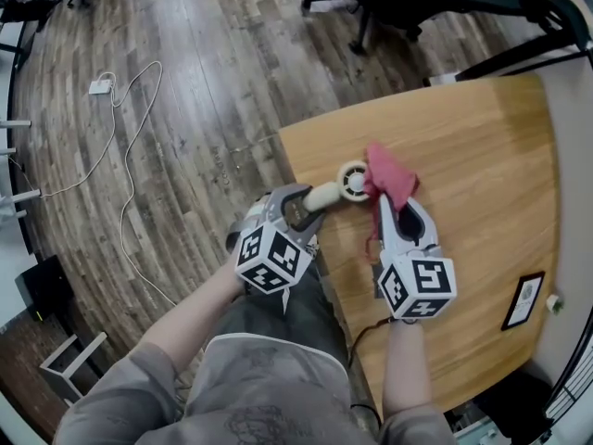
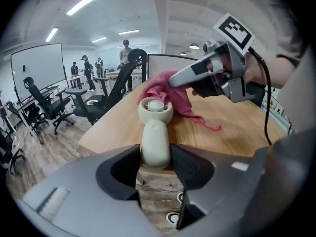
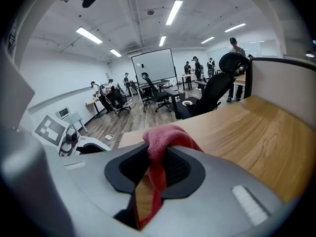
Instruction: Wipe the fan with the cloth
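Observation:
A cream hand-held fan [image 1: 341, 185] lies on the wooden table [image 1: 482, 156] near its left edge, round head [image 2: 155, 109] pointing away from me. My left gripper [image 1: 308, 204] has its jaws on both sides of the fan's handle [image 2: 155, 144], and the pads touch it. A red cloth [image 1: 390, 176] is bunched just right of the fan's head and rests against it. My right gripper [image 1: 393, 209] is shut on the cloth [image 3: 165, 138], and a strip of it hangs down between the jaws. In the left gripper view the right gripper [image 2: 174, 80] reaches in from the right above the cloth [image 2: 177, 98].
A small black-framed card [image 1: 524, 300] lies near the table's right edge. Office chairs [image 1: 408, 3] stand beyond the table. A white cable and charger [image 1: 100, 87] lie on the wooden floor to the left. People stand far off in the room.

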`<control>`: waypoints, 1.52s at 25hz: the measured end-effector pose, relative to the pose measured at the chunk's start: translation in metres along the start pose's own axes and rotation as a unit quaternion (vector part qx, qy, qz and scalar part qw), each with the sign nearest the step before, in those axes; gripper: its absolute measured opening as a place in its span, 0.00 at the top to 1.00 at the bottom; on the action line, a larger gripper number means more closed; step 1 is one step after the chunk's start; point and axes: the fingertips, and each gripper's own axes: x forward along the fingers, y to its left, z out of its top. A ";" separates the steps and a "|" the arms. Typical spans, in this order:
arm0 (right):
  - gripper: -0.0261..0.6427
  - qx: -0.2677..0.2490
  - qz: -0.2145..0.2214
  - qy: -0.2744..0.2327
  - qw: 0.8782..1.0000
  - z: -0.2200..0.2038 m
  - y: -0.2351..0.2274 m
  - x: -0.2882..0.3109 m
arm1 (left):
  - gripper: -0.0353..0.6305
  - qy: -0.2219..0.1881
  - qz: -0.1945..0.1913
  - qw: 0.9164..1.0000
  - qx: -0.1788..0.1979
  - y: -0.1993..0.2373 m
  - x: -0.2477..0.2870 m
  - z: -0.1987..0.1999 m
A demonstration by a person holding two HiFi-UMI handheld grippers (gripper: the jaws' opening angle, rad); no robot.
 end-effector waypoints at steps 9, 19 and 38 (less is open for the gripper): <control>0.84 0.002 0.042 0.013 0.999 -0.003 0.038 0.035 | 0.66 -0.018 -0.035 0.999 0.000 0.001 0.001 0.003; 0.85 0.000 0.161 0.085 0.983 -0.035 0.111 0.047 | 0.66 -0.017 -0.049 0.999 0.003 0.000 0.001 0.001; 0.85 0.010 0.038 0.035 0.999 0.001 0.019 0.037 | 0.66 -0.022 -0.062 0.998 0.013 0.000 0.002 0.002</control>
